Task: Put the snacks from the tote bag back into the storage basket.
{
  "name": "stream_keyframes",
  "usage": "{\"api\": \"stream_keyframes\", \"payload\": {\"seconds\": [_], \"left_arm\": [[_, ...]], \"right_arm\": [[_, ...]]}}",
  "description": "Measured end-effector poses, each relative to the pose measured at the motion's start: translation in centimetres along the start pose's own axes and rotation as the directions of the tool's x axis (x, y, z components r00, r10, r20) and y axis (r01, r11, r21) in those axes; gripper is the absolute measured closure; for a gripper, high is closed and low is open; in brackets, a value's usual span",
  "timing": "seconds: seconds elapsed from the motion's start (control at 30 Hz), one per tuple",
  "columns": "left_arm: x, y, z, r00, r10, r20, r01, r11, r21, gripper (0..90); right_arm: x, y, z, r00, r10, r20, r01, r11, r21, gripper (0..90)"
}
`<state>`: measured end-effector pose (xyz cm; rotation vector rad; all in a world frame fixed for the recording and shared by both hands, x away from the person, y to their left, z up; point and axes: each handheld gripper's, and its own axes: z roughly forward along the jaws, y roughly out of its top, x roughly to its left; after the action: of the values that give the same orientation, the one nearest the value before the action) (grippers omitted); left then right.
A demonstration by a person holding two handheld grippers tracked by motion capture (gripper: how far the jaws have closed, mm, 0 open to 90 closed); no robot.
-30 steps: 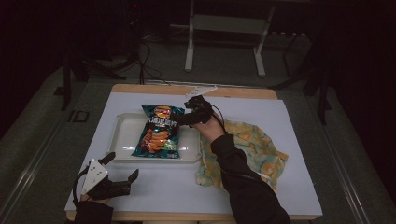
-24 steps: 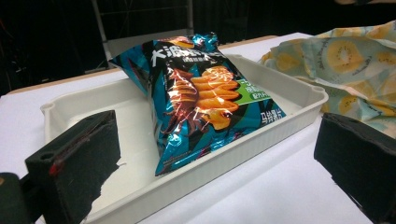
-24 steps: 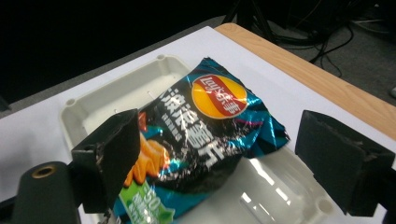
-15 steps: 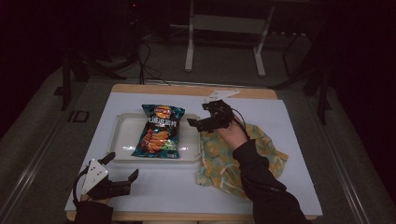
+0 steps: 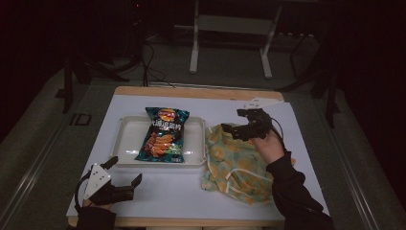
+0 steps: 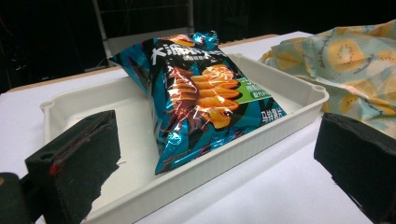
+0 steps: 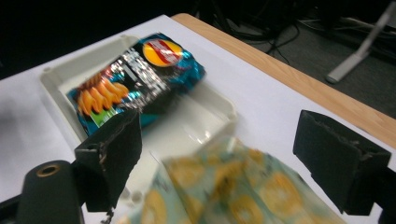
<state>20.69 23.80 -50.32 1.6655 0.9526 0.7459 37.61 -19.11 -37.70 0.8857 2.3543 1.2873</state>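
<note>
Nearest the person, the left gripper [image 5: 125, 173] rested on the white table [image 5: 191, 201] with jaws apart, holding nothing. Farther off, the right gripper [image 5: 233, 121] hovered above the patterned cloth [image 5: 234, 163], jaws spread. Beyond lay the chip bag [image 5: 163, 135] in the tray [image 5: 125, 139].

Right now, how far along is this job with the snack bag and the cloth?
Done: the blue crisp bag lies in the white plastic tray. In hand: the open right tool hovers over the yellow kiwi-print cloth. Left: gripping that cloth; the left tool waits open.
</note>
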Motion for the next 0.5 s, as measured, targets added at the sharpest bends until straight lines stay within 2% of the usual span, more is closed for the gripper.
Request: {"api": "stream_keyframes", "payload": {"seconds": [0.1,0.23,0.5], "left_arm": [[0.0,0.0,0.0,1.0,0.001,0.001,-0.001,1.0,0.0,0.9],[0.0,0.0,0.0,1.0,0.0,0.0,0.0,1.0,0.0,0.9],[0.0,0.0,0.0,1.0,-0.002,0.001,0.002,1.0,0.001,0.9]], "right_arm": [[-0.6,-0.8,-1.1,0.9995,0.012,0.029,-0.012,1.0,-0.001,15.4],[-1.0,-1.6,-2.0,0.9991,0.019,0.038,-0.019,1.0,-0.006,15.5],[-1.9,-4.5,-4.3,0.9943,0.047,0.096,-0.046,0.999,-0.021,15.7]]}}
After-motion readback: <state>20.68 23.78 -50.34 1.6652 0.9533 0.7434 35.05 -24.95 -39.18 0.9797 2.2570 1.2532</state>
